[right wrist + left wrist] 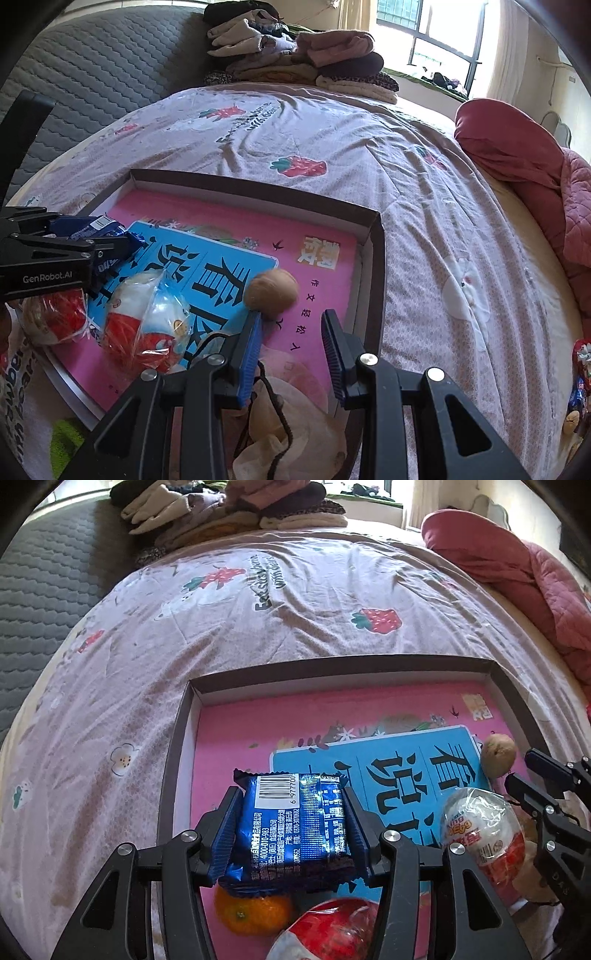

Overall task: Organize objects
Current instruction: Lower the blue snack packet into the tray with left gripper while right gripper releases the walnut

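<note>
Downward-tilted, left hand-held gripper (295,827) clamping blue snack packet (295,823) over tray (173,760), right hand-held gripper (291,343) parted, empty.

Left gripper (295,830): matte black frame, two angled arms with triangular cut-outs at the bottom of the frame, four round silver screws across the linkage. Finger pads (229,834) are blue and ribbed. Seen from the side at the left edge of the right wrist view, its body carries white lettering "GenRobot.AI".

Right gripper (291,350): same black build, silver screws, blue ribbed pads (251,354) on black fingers.
</note>
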The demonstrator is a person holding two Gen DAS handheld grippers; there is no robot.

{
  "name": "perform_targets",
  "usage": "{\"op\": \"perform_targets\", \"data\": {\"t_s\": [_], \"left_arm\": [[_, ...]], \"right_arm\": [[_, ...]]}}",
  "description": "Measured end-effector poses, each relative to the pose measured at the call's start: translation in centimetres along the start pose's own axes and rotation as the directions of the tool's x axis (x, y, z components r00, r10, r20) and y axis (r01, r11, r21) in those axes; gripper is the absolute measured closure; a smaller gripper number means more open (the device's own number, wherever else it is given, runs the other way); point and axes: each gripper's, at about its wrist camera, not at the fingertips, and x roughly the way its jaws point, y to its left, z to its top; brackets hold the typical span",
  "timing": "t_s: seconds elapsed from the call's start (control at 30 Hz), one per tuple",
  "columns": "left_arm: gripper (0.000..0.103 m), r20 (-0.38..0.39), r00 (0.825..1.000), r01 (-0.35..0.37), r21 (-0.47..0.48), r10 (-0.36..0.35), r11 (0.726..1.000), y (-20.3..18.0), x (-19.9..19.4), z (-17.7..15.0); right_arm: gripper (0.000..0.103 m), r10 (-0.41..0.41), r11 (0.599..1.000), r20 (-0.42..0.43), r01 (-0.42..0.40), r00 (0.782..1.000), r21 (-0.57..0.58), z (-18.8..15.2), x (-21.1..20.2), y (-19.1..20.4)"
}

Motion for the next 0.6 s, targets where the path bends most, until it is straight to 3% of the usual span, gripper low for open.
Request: {"op": "perform_targets", "data": {"t_s": [0.33,0.6], "left_arm": [[0.047,0.009,1.000,0.014,-0.021,-0.013,1.000,0.2,-0.3,-0.1],[0.040,0.038,0.999,0.004,-0.031,-0.003,1.000,0.3,-1.3,0.0]], "right_arm": [[0.070,0.001,1.000,0.006,-0.001,1.000,0.004,0.3,-0.4,-0.1],[0.069,0.007,1.000,0.020,-0.007,1.000,0.004,0.5,-0.9,0.0]]}}
